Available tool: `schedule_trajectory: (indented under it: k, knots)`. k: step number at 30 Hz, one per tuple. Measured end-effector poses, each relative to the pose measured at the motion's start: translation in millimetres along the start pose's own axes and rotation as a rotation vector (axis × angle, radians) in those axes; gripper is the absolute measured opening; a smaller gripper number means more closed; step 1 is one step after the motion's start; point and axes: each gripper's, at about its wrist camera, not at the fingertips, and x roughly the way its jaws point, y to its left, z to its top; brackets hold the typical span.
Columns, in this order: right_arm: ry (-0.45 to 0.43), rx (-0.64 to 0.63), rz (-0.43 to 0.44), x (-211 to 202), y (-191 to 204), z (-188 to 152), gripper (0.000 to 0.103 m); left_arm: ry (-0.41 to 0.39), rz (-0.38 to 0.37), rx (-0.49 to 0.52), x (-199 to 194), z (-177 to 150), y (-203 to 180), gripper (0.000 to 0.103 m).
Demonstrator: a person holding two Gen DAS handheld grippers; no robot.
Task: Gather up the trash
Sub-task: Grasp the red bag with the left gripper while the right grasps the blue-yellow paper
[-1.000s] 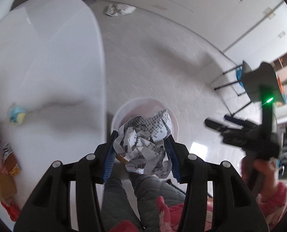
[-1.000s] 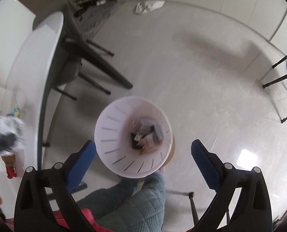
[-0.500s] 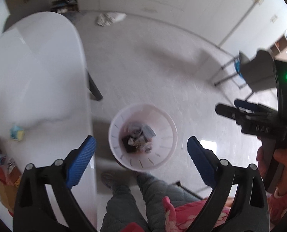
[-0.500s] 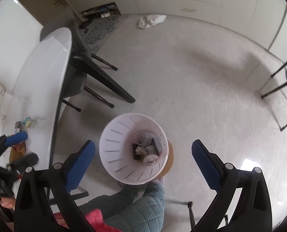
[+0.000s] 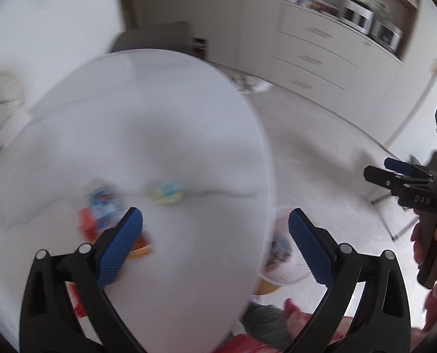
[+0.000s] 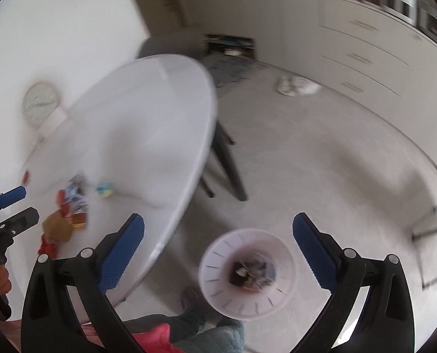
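Left wrist view: our left gripper (image 5: 215,229) is spreading its jaws wide, empty, above the tabletop's (image 5: 165,135) near edge; blurred wrappers (image 5: 100,206) lie by its left edge. Our right gripper (image 6: 218,235) gapes empty too. The bin (image 6: 246,273) stands on the floor, trash (image 6: 252,270) inside. Far off, crumpled paper (image 6: 297,86) lies by the cabinets.

Both fisheye views are evenly lit by soft, diffuse indoor light, bright with no hard glare. Motion blur smears most of each picture: the glossy white oval table (image 5: 159,135) and the small coloured wrappers (image 6: 71,206) on it are streaked, and the white cabinet drawers (image 6: 365,58) toward two o'clock run soft. Straight lines bow near the rim, and black vignetting fills the corners. Faint grey shadows lie on the pale speckled floor (image 6: 321,161).
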Motion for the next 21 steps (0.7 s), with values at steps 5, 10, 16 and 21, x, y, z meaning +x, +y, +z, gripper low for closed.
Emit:
schedule_trajectory:
  k: [5,10,16,21]
  knots:
    - [0.045,-0.139,0.111,27.5,68.3,15.3,0.100,-0.004,0.108,-0.114,-18.3,-36.1,72.9,0.095]
    - [0.093,-0.260,0.202,48.6,131.6,23.7,0.100,0.018,0.206,-0.209,-28.0,-81.6,129.8,0.095]
    - [0.165,-0.389,0.248,68.9,193.7,22.1,0.100,0.074,0.242,-0.287,-11.6,-123.8,174.9,0.095]
    - [0.203,-0.428,0.232,80.6,221.2,22.6,0.100,0.098,0.173,-0.302,12.3,-131.6,191.6,0.095]
